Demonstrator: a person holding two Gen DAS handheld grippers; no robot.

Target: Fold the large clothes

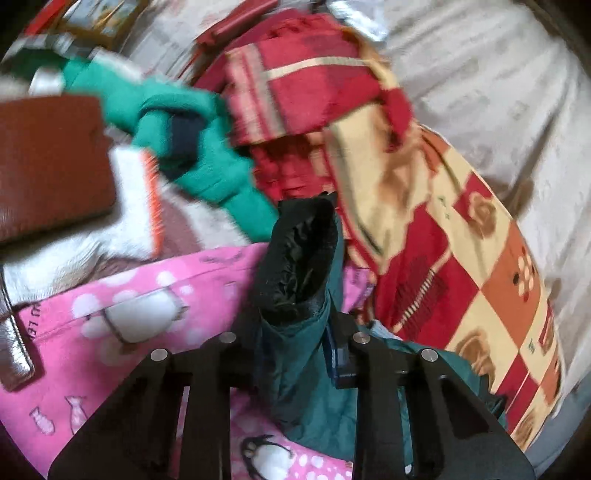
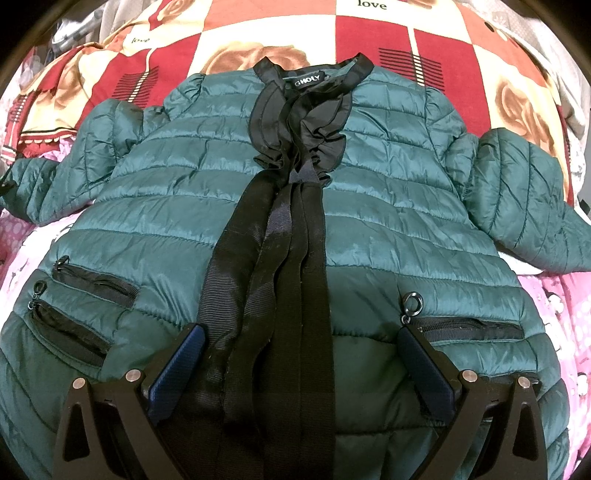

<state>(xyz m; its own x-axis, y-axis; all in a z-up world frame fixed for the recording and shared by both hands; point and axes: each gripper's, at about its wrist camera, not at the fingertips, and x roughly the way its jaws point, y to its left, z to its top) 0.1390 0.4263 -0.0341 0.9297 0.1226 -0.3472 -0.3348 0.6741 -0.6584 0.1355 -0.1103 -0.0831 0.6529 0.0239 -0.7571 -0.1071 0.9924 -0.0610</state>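
Folding began at the sleeve [image 1: 295, 280]: the left gripper [image 1: 291, 354] had closed narrowly on it just behind the black cuff [image 1: 299, 254], while the right gripper [image 2: 301, 354] hovered wide and empty over the placket [image 2: 280, 229]. The teal quilted jacket [image 2: 369, 192] lay front-up, partly on the checked blanket [image 2: 373, 33]. Done well, the sleeve should probably be carried across toward the placket, flat and untwisted, with the empty gripper steadying the hem.
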